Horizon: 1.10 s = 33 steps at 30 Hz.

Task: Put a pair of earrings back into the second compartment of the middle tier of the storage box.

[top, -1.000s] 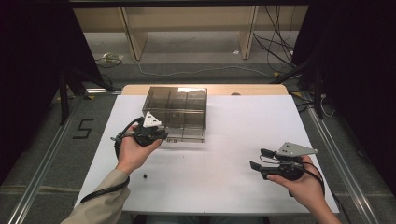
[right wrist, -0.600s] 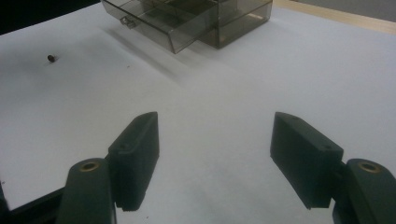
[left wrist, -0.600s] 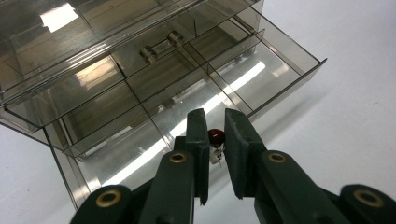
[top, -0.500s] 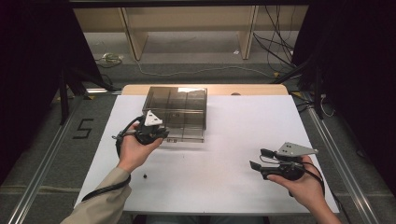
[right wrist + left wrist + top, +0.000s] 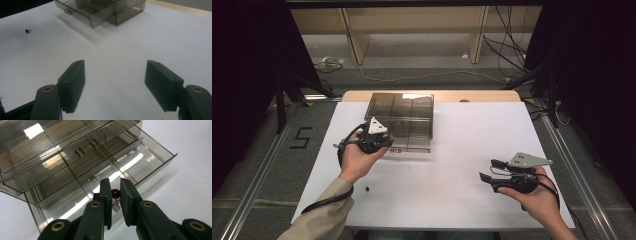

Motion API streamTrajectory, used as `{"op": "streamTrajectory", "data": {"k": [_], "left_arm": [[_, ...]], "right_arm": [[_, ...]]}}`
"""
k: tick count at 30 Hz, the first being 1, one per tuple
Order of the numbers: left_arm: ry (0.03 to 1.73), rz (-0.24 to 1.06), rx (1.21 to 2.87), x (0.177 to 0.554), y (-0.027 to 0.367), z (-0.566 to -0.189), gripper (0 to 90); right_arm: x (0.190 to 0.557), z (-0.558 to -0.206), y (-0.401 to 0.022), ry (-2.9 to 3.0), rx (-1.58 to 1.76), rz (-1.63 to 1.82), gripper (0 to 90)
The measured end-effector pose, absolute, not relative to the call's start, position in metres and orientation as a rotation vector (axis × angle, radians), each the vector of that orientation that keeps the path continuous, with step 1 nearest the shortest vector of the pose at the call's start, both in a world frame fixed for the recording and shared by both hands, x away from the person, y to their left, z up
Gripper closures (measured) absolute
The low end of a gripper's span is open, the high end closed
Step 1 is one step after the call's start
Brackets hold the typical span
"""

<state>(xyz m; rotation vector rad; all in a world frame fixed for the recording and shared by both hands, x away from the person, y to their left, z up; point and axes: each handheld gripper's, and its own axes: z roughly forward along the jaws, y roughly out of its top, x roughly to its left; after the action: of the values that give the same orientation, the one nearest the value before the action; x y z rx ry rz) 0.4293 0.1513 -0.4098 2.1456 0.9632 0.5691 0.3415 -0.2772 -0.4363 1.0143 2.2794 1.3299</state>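
Minifigure [image 5: 116, 199], a tiny toy with a dark red cap and pale body, sits pinched between the nearly closed jaws of the left gripper [image 5: 115, 195], held over the pulled-out drawer [image 5: 140, 162] of a smoky clear plastic drawer box [image 5: 401, 120] on the white table [image 5: 452, 175]. The step in hand looks like dropping the piece into the drawer. Next, the jaws likely need lining up above one divided compartment, then easing apart so the piece falls inside rather than onto a partition or the rim. The figure hangs just above the drawer's front edge, not touching it. The right gripper [image 5: 488, 170] rests well apart at the table's near right, jaws wide and empty. A small dark piece [image 5: 367, 188] lies loose on the table.
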Motion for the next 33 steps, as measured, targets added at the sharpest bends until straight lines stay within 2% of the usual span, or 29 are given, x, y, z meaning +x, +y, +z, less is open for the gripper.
{"op": "streamTrajectory", "data": {"k": [33], "left_arm": [[0.953, 0.574, 2.148, 0.4364, 0.1451, -0.4090, 79.9]], "right_arm": [[0.3416, -0.4364, -0.2776, 2.281, 1.015, 1.328, 33.3]]}}
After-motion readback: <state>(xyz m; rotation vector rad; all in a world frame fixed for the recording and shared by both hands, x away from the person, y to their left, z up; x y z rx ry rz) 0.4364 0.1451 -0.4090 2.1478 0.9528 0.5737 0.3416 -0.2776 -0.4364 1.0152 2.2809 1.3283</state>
